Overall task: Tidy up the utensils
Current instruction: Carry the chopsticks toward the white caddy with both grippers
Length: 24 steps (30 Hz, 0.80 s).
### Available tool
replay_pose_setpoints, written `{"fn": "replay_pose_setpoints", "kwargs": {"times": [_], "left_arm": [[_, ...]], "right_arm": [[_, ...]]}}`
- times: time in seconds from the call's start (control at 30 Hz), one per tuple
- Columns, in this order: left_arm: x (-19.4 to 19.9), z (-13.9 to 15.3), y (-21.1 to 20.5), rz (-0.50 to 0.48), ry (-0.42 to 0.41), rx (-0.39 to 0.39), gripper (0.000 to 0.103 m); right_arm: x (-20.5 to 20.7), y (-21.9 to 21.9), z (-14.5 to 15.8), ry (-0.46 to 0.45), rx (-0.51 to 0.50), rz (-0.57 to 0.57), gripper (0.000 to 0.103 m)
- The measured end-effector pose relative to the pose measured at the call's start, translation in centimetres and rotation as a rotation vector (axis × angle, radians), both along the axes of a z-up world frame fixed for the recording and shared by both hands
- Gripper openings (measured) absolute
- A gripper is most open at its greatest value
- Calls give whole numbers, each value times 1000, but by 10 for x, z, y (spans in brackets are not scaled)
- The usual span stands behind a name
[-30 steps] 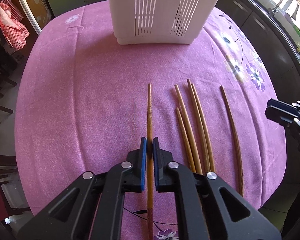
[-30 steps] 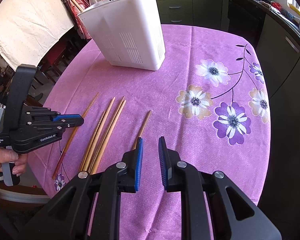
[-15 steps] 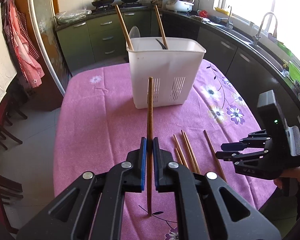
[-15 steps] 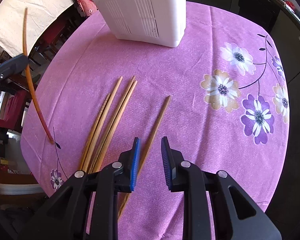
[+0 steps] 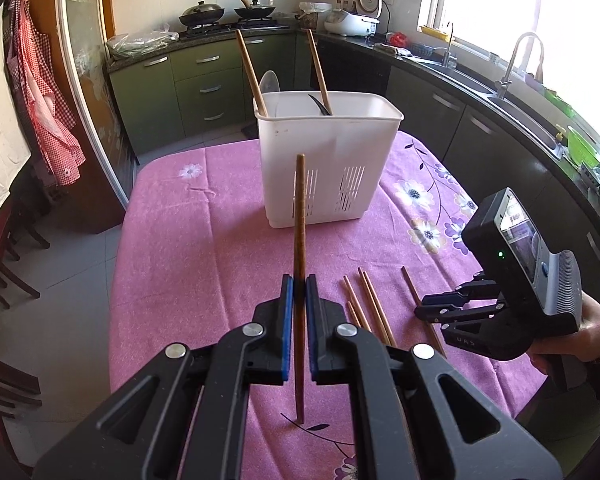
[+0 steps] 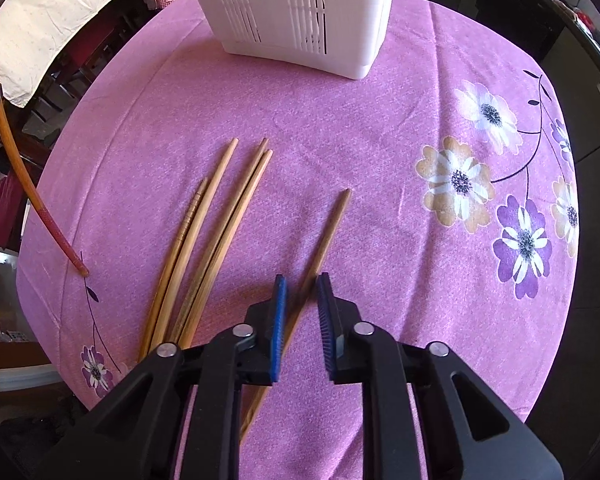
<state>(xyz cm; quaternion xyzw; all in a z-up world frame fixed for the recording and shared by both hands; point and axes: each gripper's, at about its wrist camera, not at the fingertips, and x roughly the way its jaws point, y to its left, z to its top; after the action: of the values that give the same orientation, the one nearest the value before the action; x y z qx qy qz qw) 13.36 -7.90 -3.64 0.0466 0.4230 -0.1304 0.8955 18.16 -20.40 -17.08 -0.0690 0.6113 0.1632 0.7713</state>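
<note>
My left gripper [image 5: 296, 292] is shut on a dark wooden chopstick [image 5: 299, 224] and holds it upright above the pink tablecloth, in front of the white utensil holder [image 5: 324, 168]. That chopstick also shows at the left edge of the right wrist view [image 6: 16, 168]. My right gripper [image 6: 302, 304] is open, low over the table, its jaws either side of a single brown chopstick [image 6: 328, 228]. It also shows in the left wrist view [image 5: 452, 312]. A bundle of several light chopsticks [image 6: 208, 232] lies to its left.
The holder [image 6: 300, 12] stands at the far side of the round table [image 6: 380, 140] and contains two chopsticks [image 5: 250, 72] and a spoon [image 5: 269, 82]. Kitchen cabinets, a stove and a sink surround the table. Chairs stand at the left.
My left gripper lifted the dark chopstick off the table and tilted it upright. My right gripper dropped lower and moved in around the single brown chopstick.
</note>
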Motion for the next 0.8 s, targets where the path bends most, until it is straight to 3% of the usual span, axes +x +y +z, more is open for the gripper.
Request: {"fn": "replay_pose_setpoints", "kwargs": {"times": [0.27, 0.63, 0.8], "left_arm": [[-1, 0, 0, 1, -1, -2, 6], [-5, 5, 7, 5, -8, -13, 6], [-10, 10, 9, -2, -20, -22, 6]], "right_arm": [[-6, -23, 10, -30, 74, -20, 7], [-60, -65, 114, -280, 247, -33, 7], [-89, -77, 143, -356, 287, -39, 7]]}}
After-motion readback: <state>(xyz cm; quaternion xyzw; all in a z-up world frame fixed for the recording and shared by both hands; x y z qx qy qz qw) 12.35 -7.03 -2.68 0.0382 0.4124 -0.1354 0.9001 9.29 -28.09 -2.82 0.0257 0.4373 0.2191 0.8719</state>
